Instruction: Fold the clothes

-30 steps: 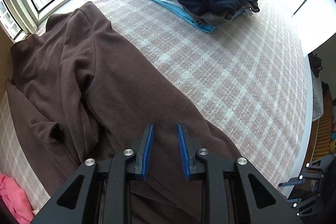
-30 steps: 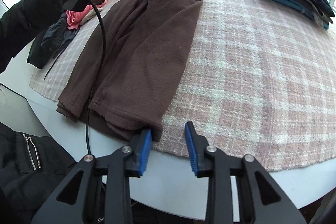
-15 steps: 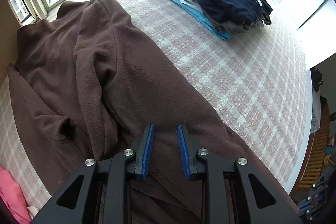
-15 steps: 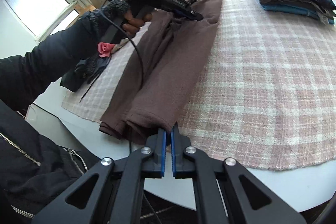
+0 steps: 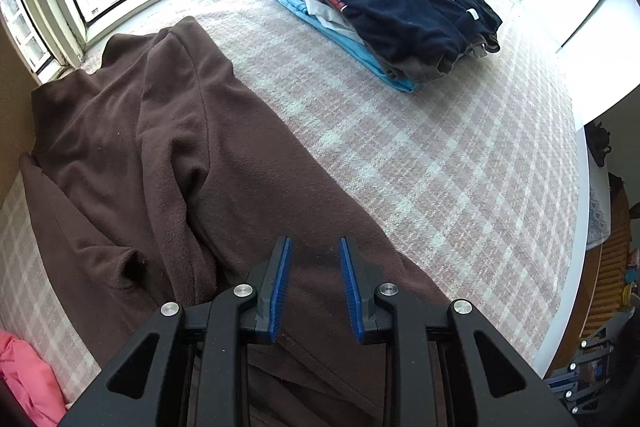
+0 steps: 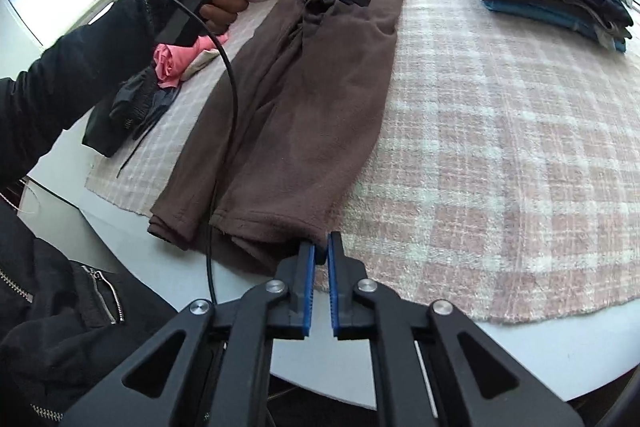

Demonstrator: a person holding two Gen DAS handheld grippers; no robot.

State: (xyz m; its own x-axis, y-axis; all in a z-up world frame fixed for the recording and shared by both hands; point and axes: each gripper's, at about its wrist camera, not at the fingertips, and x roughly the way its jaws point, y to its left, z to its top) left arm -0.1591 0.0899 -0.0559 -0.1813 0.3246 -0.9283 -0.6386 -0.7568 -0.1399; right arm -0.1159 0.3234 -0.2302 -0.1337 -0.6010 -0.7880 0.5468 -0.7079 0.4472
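Two tongs: right [image 6: 319,247] opening on fuzzy brown fleece [image 6: 308,115], left [image 5: 316,279] narrowly parted.

A brown fleece garment [image 6: 312,115] is laid lengthwise on the plaid-covered table [image 6: 500,155], folded in along its length, its hem at the near edge. A stack of folded clothes [image 5: 384,11], topped by a navy piece, is set well apart near the window.

From the right wrist I can't see how much brown fleece top [image 6: 304,115] hem sits between my right tongs [image 6: 319,247]; the pads cover it. My left tongs [image 5: 316,259] hide the cloth beneath them, and the pink garment [image 5: 24,379] is cut off at the frame's corner
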